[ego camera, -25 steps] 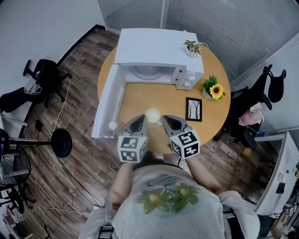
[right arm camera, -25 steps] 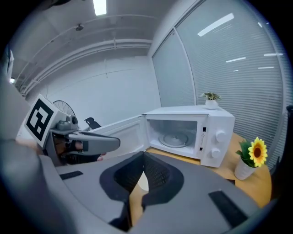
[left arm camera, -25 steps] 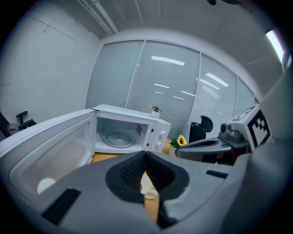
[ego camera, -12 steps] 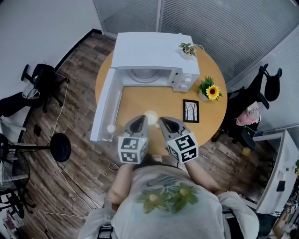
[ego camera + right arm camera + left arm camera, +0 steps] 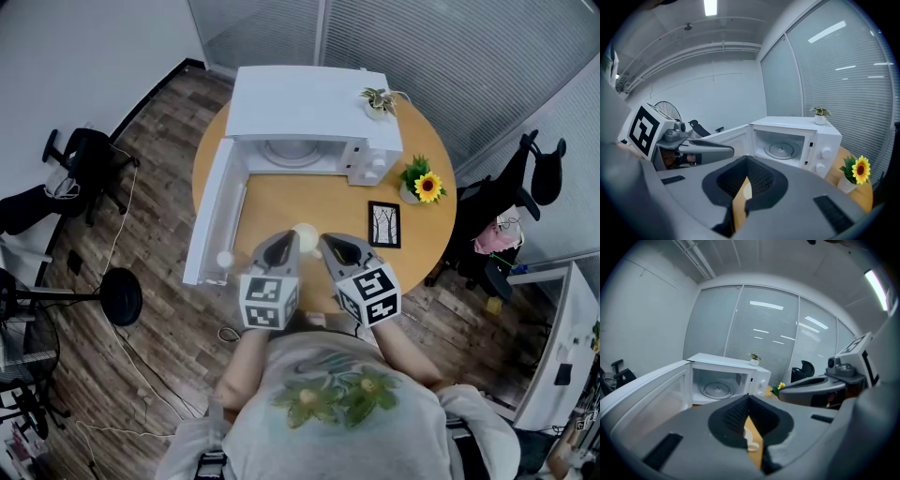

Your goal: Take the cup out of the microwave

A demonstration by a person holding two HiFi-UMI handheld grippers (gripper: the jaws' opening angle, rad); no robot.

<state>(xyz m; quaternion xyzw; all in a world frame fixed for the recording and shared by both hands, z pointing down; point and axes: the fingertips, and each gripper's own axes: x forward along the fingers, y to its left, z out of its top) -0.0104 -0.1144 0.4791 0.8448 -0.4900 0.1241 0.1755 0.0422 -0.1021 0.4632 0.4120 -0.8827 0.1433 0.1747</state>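
Cup point(image 5: 305, 232): small, round, white to cream, smooth glossy finish like ceramic, with a curled loop handle (seen in the left gripper view through the gap under the jaws). It stood on the table point(image 5: 281, 199), outside the microwave point(image 5: 300, 101), between the tips of the two grippers and just ahead of them; whether either tip touched it can't be told.

Left gripper point(image 5: 284, 238): jaws together, nothing clamped. Right gripper point(image 5: 328, 240): jaws together, also empty. Both were grey matte plastic with dark ribbed pads, and each carried a marker cube.

Table was round, with a warm smooth wood top. Microwave was a white boxy shell with two round knobs point(image 5: 375, 167). Its door point(image 5: 214, 211) hung fully open to the left, and a round glass turntable point(image 5: 291, 148) lay inside the cavity. A small potted plant point(image 5: 378, 99) sat on top of the microwave. A sunflower pot point(image 5: 427, 186) and a black-framed picture point(image 5: 386, 223) sat to the right on the table.
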